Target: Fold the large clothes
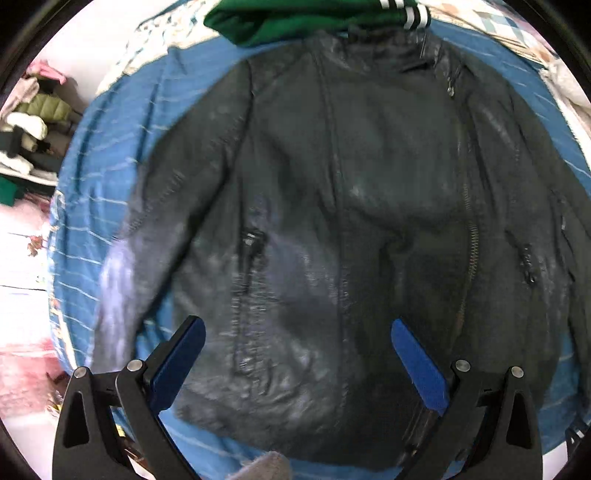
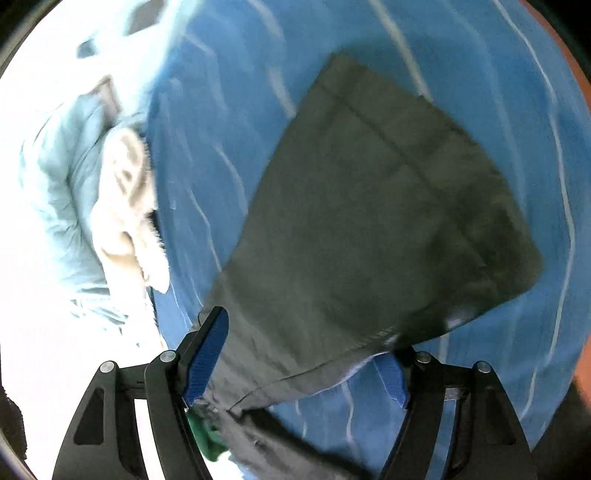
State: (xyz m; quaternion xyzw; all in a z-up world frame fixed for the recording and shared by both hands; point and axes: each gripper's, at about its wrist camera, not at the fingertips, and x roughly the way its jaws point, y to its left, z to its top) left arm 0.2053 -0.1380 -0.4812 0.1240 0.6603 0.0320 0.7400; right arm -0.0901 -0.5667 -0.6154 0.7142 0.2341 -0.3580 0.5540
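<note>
I have the black leather jacket (image 1: 332, 221) spread front-up on the bed's blue striped sheet (image 1: 110, 147), collar toward twelve o'clock in the left wrist view and hem toward six. My left tool (image 1: 298, 341) hovers over the lower front panel with its blue pads wide apart and nothing between them. My right tool (image 2: 306, 350) is also spread wide; a dark flap of the jacket (image 2: 369, 221) — a sleeve, I judge, though blur makes it hard to be sure — lies between and beyond its fingers, and I cannot tell whether either pad touches it. It is not clamped.

The step in hand looks like bringing a sleeve across the body. To do it well I would close on the cuff edge, taking both layers, lift only enough to clear the front, and lay it straight across so the shoulder seam becomes the crease.

The leather is glossy, with fine creases and pale sheen at five and seven o'clock; I expect it to be stiff and heavy, resisting sharp folds and springing back. A metal zipper (image 1: 471, 229) runs diagonally at three o'clock, with pocket zips on either side. A green garment (image 1: 295, 18) with white stripes touches the collar at twelve, and a pile of clothes (image 1: 33, 122) sits off the bed at nine. In the right view a cream fleece item (image 2: 125, 206) lies at nine.
</note>
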